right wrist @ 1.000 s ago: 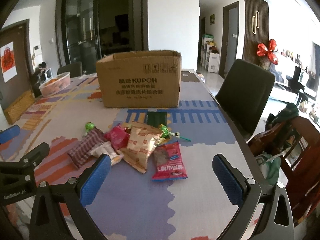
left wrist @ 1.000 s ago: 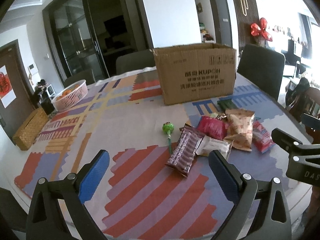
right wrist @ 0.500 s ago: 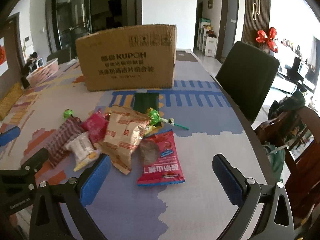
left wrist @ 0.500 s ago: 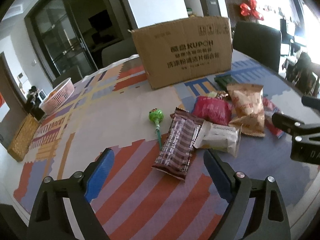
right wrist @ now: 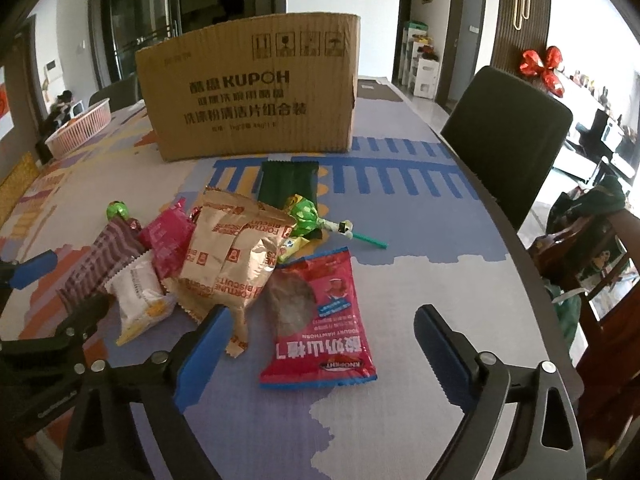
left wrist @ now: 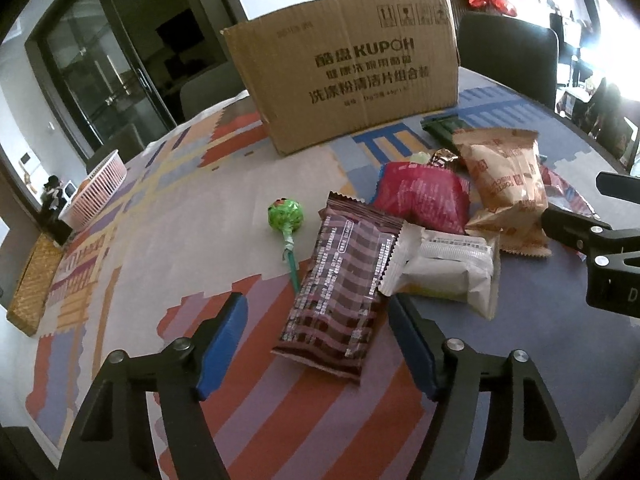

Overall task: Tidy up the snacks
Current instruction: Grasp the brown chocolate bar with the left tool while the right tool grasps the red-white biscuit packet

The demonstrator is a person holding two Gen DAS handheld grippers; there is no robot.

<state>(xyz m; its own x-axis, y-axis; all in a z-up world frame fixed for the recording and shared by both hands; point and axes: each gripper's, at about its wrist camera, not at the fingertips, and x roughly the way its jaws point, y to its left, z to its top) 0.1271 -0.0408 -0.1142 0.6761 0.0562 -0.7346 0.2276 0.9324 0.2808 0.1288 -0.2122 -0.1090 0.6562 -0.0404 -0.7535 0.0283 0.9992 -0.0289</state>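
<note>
A pile of snacks lies on the patterned tablecloth before an open cardboard box (left wrist: pixel 344 76) (right wrist: pixel 252 96). My left gripper (left wrist: pixel 320 332) is open, its jaws either side of the near end of a brown striped packet (left wrist: pixel 340 284). Beside it lie a white packet (left wrist: pixel 444 268), a magenta packet (left wrist: pixel 424 196), a tan biscuit bag (left wrist: pixel 504 184) and a green lollipop (left wrist: pixel 285 216). My right gripper (right wrist: pixel 320 344) is open around a red hawthorn packet (right wrist: pixel 320 320). A second green lollipop (right wrist: pixel 304 214) and a dark green packet (right wrist: pixel 288 180) lie behind.
A pink basket (left wrist: pixel 96 190) stands at the far left of the table, a woven box (left wrist: pixel 34 284) beyond the left edge. A dark chair (right wrist: pixel 508 136) stands at the table's right edge. The other gripper shows at each view's side.
Both grippers have moved forward and down toward the snack pile. The left now straddles the brown packet, the right the red packet. Both stay open.
</note>
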